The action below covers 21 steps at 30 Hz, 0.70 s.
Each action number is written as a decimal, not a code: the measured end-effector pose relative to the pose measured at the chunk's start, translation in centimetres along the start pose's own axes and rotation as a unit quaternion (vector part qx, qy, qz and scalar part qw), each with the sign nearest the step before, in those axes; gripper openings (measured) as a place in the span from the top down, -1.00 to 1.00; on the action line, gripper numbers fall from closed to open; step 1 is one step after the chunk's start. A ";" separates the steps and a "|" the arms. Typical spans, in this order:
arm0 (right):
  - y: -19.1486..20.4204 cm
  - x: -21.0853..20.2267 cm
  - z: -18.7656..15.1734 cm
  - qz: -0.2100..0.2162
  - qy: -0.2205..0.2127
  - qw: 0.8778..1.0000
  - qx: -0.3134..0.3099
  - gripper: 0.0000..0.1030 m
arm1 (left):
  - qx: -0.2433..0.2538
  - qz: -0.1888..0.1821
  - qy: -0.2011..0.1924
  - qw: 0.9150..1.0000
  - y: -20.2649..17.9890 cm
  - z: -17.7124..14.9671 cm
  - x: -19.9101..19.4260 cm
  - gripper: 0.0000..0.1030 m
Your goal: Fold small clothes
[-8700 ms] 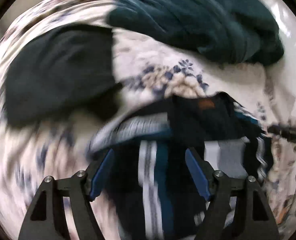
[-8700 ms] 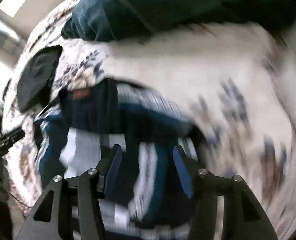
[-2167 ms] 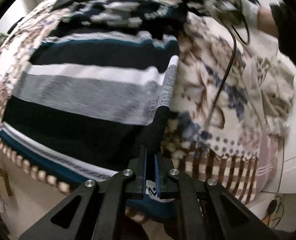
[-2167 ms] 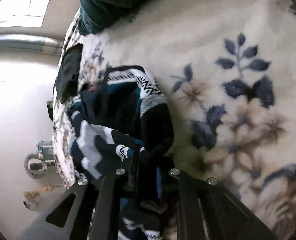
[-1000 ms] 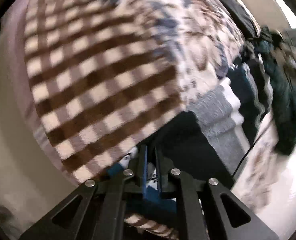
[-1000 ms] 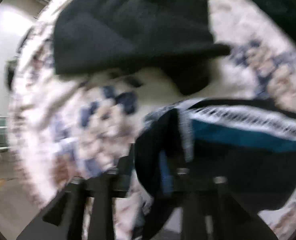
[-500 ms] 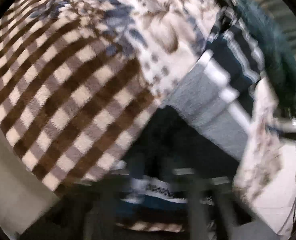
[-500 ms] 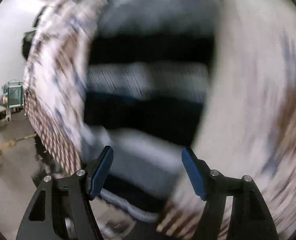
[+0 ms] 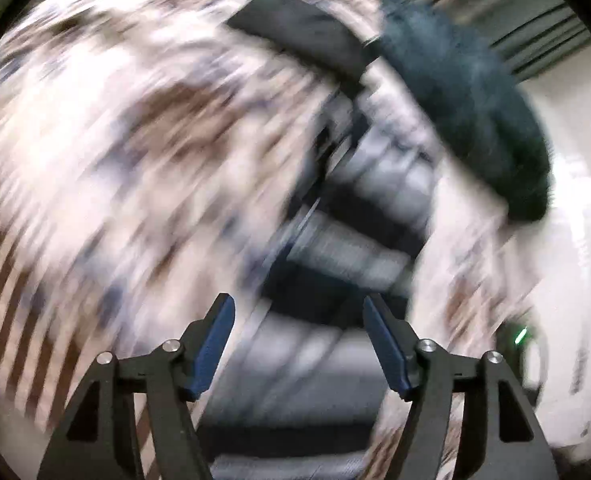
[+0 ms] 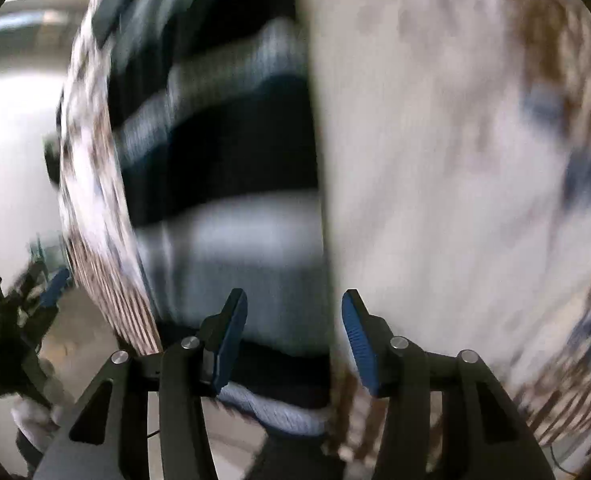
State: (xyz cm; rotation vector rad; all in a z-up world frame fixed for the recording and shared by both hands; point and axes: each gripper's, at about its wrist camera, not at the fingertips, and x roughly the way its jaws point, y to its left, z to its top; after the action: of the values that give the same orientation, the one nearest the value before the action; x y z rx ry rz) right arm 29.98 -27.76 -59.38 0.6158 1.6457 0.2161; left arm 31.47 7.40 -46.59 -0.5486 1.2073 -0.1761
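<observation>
The striped sweater [image 9: 347, 248], with grey, black and white bands, lies flat on the floral blanket [image 9: 135, 128]; the picture is smeared by motion. My left gripper [image 9: 297, 312] hangs above its lower part with jaws opening and nothing between the pads. In the right wrist view the sweater [image 10: 223, 160] fills the left half and its straight right edge runs down the blanket [image 10: 455, 160]. That edge shows in the gap of my right gripper [image 10: 293, 304], whose jaws are closing, with the pads clear of the cloth.
A dark folded garment [image 9: 295, 36] and a teal bundle [image 9: 467, 120] lie beyond the sweater. The blanket's checked border [image 10: 107, 292] hangs over the bed edge, with pale floor [image 10: 11, 160] beyond. A small green light [image 9: 520, 336] glows at the right.
The left gripper let go of the sweater's hem, opened and rose. The right gripper swung across to the sweater's lower right edge, and its jaws are narrower than half a second ago.
</observation>
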 end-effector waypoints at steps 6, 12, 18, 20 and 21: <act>2.4 -3.5 11.6 -0.026 -0.120 0.992 0.021 -0.03 | 0.052 -0.072 0.024 0.996 -4.9 15.3 11.7 -0.25; 4.3 -3.0 18.9 -0.007 -0.155 0.986 0.066 -0.03 | 0.078 -0.080 0.093 0.989 -5.2 19.9 21.9 0.86; 5.4 -1.2 20.4 -0.031 -0.163 0.985 0.054 -0.03 | 0.012 -0.196 0.072 0.978 -0.8 22.4 18.7 0.84; 6.0 0.0 20.8 -0.027 -0.160 0.985 0.059 -0.03 | 0.006 -0.161 0.082 0.984 1.3 22.9 20.0 0.84; 5.7 0.1 20.8 -0.027 -0.159 0.985 0.061 -0.03 | 0.007 -0.156 0.090 0.984 1.7 22.9 20.4 0.83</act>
State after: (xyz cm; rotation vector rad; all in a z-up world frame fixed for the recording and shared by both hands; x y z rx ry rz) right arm 51.52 -27.15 -60.50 0.6603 1.3714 -0.0245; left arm 59.66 7.43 -58.90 -0.7190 1.2878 -0.5091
